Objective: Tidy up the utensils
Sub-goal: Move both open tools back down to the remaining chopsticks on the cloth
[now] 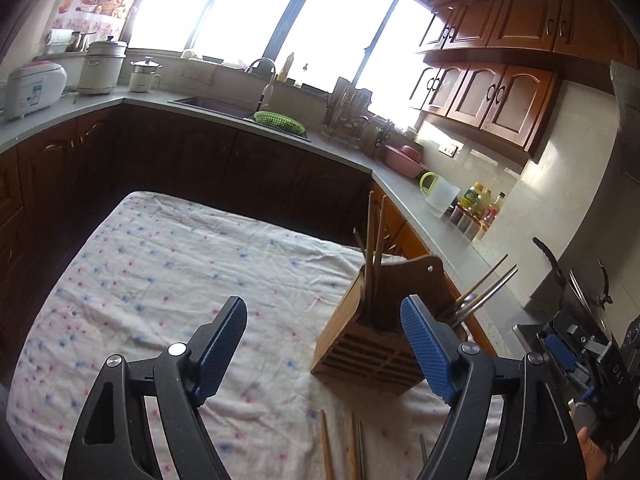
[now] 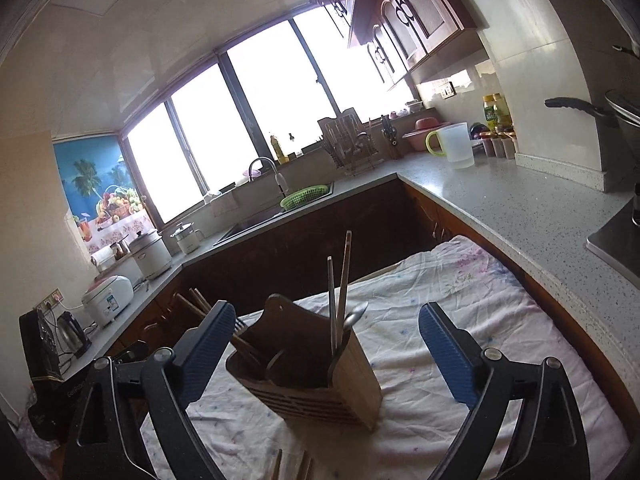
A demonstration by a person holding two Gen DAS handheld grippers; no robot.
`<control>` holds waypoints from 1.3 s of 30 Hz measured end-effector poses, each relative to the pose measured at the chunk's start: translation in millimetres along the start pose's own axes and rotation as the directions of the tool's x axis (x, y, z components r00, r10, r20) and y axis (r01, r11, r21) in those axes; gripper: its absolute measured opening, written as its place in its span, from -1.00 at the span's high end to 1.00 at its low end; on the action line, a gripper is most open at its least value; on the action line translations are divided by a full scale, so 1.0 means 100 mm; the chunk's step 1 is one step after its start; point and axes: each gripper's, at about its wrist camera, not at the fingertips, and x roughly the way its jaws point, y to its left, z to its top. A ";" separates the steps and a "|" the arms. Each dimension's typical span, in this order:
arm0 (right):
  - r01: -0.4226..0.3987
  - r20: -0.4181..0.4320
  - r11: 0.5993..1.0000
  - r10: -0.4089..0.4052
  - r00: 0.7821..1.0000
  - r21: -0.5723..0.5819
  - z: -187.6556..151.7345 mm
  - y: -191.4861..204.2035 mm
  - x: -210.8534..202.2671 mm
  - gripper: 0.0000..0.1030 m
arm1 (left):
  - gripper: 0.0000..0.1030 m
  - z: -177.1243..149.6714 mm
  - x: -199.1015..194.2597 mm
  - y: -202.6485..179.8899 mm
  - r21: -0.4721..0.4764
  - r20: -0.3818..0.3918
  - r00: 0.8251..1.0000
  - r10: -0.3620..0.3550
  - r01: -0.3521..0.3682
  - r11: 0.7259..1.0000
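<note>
With both the left gripper (image 1: 324, 334) and right gripper (image 2: 327, 336) spread wide and empty, the slatted wooden holder (image 2: 308, 376) on the wrinkly cloth-covered surface (image 1: 160, 264) could easily get tipped if bumped while the thin loose chopsticks (image 1: 328, 450) lying just in front are picked up.

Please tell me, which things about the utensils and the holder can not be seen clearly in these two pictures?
- Loose chopsticks: both views, cut by the bottom edge; count unclear.
- Wooden holder, left compartment: right wrist view, a blue finger pad covers it.
- Spoon: handle hidden inside the holder.
</note>
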 end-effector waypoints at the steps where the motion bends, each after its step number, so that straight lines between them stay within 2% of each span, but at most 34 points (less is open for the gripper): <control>1: 0.002 -0.010 1.000 -0.002 1.000 0.002 -0.07 0.00 -0.04 -0.84 | -0.54 -0.06 -0.06 0.02 -0.011 -0.006 1.000 0.001 -0.001 1.000; 10: 0.026 -0.140 1.000 -0.024 0.990 0.008 -0.72 -0.04 -0.32 -0.84 | -0.54 -0.50 -0.41 0.19 -0.104 -0.115 0.993 0.011 -0.023 0.994; 17: 0.048 -0.208 0.998 -0.041 0.977 0.028 -1.10 -0.14 -0.47 -0.84 | -0.54 -0.81 -0.53 0.23 -0.130 -0.181 0.983 0.029 -0.054 0.990; 24: 0.092 -0.284 0.995 -0.080 0.955 0.028 -1.41 -0.21 -0.52 -0.84 | -0.54 -1.09 -0.56 0.29 -0.141 -0.237 0.970 0.056 -0.092 0.986; 32: 0.141 -0.324 0.990 -0.132 0.937 0.005 -1.61 -0.24 -0.56 -0.84 | -0.54 -1.24 -0.53 0.20 -0.086 -0.277 0.958 0.074 -0.101 0.991; 35: 0.106 -0.343 0.994 -0.097 0.934 0.008 -1.64 -0.26 -0.55 -0.82 | -0.54 -1.27 -0.48 0.14 -0.066 -0.293 0.953 0.073 -0.096 0.993; 39: 0.119 -0.359 0.993 -0.118 0.926 -0.020 -1.67 -0.24 -0.51 -0.82 | -0.53 -1.28 -0.40 0.08 -0.045 -0.309 0.948 0.079 -0.098 0.994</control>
